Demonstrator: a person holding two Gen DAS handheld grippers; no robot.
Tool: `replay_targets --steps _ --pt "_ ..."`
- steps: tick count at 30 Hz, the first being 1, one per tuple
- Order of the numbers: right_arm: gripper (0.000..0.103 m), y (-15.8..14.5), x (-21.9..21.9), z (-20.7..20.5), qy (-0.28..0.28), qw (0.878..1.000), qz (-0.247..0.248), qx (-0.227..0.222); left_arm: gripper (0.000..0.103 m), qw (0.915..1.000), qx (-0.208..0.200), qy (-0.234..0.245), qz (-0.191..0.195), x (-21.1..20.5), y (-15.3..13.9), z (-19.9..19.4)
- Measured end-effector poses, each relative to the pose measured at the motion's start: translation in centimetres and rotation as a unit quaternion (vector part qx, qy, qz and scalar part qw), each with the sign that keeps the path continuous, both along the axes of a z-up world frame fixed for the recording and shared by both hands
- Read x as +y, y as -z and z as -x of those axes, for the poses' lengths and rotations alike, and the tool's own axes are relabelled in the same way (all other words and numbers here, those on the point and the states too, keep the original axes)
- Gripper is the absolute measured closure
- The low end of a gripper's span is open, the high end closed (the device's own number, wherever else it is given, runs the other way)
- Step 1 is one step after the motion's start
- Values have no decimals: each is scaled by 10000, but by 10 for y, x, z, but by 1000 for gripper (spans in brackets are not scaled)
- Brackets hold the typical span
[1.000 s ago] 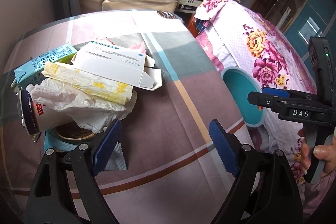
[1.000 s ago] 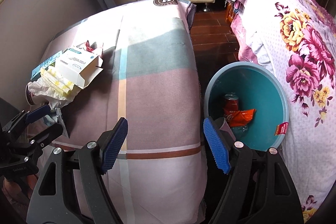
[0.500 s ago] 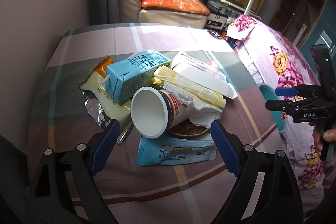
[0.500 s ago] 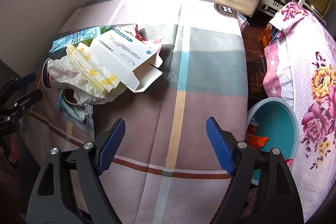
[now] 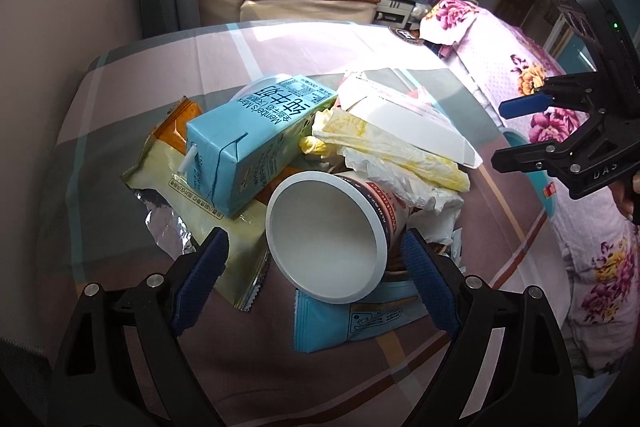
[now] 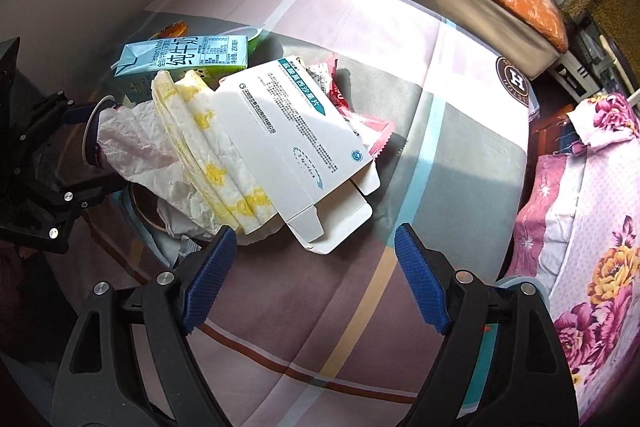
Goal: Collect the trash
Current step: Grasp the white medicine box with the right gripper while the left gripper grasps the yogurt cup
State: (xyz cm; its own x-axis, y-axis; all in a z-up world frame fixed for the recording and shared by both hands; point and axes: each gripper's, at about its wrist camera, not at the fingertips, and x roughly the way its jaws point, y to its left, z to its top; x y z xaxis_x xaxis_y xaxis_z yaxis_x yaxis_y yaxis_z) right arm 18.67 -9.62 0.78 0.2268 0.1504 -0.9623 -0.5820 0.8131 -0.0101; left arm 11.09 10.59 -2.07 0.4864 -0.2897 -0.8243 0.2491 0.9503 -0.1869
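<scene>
On the left of the pile, the left tool [image 5: 316, 283] is hanging over the near edge of the heap with its jaws spread wide and nothing between the pads pressing on it; the paper cup [image 5: 332, 235] is lying on its side with its open mouth facing the tool, its long axis running away toward the far right, so the rim is sitting just between the two blue pads and is the nearest thing to grab. Just left of the cup and farther back, the blue milk carton [image 5: 256, 143] is resting on a yellowish foil wrapper [image 5: 160, 179], its length slanting from near left to far right. A light blue pouch [image 5: 352, 323] is lying flat on the desk [image 5: 120, 99] under the cup. Moving right, crumpled white and yellow paper [image 6: 208, 155] is draping over the cup, and the white box [image 6: 296, 143] with its flaps open is leaning on that paper, its long axis pointing toward the right tool [image 6: 316, 283]. That tool's jaws have just been opening and are standing wide with nothing between them, the box's open end lying just beyond its fingertips. At far right, beside the desk, the rim of the teal bin [image 6: 516, 281] is peeking out by the flowered bedspread [image 6: 592, 227], nearer the right hand than the left.
</scene>
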Motion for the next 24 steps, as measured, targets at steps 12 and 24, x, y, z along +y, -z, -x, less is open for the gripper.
replay_targets --steps 12,24 --pt "25 24 41 -58 -1194 9913 50 553 15 9979 -21 487 428 -5 7 -15" --pt "32 44 50 -74 -1410 9870 -284 720 34 9958 -43 628 671 -10 8 -17"
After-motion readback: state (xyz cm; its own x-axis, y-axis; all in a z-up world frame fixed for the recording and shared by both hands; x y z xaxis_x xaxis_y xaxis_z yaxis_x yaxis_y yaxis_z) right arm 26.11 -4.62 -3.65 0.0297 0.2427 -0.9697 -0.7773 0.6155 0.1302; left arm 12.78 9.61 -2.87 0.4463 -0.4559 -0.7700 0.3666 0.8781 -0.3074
